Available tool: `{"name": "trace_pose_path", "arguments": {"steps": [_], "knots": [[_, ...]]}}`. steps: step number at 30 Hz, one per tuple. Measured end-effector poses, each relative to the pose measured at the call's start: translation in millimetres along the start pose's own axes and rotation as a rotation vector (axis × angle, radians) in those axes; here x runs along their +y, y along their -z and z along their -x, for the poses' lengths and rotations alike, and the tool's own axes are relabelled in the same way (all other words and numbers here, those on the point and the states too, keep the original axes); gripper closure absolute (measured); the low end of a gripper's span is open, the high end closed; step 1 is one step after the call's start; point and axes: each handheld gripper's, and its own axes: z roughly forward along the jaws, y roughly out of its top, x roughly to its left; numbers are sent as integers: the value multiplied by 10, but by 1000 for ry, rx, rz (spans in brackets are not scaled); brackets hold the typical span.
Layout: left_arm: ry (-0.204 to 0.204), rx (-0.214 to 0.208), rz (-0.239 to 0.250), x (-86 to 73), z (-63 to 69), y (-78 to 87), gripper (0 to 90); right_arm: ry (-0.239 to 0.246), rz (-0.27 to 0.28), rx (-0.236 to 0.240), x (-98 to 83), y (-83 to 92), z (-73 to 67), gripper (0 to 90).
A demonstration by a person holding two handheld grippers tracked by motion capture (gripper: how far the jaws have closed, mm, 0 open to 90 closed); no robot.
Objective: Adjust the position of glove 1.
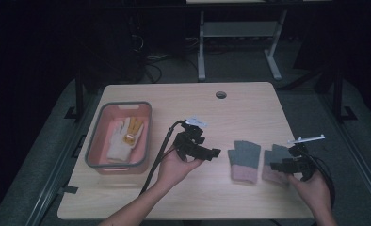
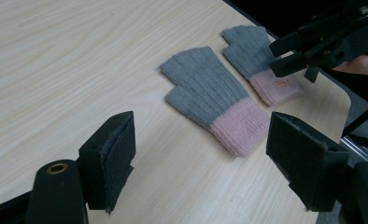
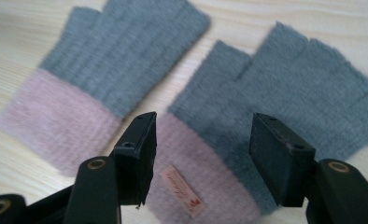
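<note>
From the high view, two grey-and-pink gloves lie flat at the near right of the table (image 1: 249,101), side by side but apart. The left tool (image 1: 211,153) hovers just left of the left glove (image 1: 244,161), and the right tool (image 1: 277,166) sits low over the pink cuff of the right glove (image 1: 274,162). A basket (image 1: 93,136) at the left holds a pale glove (image 1: 122,141). The risk, as judged from here: both tools converge on a close pair, so one closing pad could drag the neighbouring glove along.

In the left gripper view, the left tool (image 2: 201,154) stands wide open with nothing between its pads — the nearer glove (image 2: 210,100) lies ahead of it, untouched. The right tool (image 2: 292,51) hangs over the farther glove (image 2: 261,60). A flat approach could push the knit instead of pinching it.

In the right gripper view, the right tool (image 3: 203,154) is open, its jaws straddling the pink cuff of the labelled glove (image 3: 275,107) — not yet pressing it. The other glove (image 3: 107,65) lies to the left. Closing too shallow may catch only a loose fold, which could slip out on lifting.
</note>
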Motion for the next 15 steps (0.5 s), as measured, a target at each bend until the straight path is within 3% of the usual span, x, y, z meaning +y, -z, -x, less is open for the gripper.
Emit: {"name": "trace_pose_path", "arguments": {"steps": [11,15], "knots": [[-3,-5,-8,-27,39,-29,242,-8,-29,-46,-61,-111,84,456],[-11,-9,-16,-27,44,-41,242,16,-27,-60,-69,-138,57,481]]}}
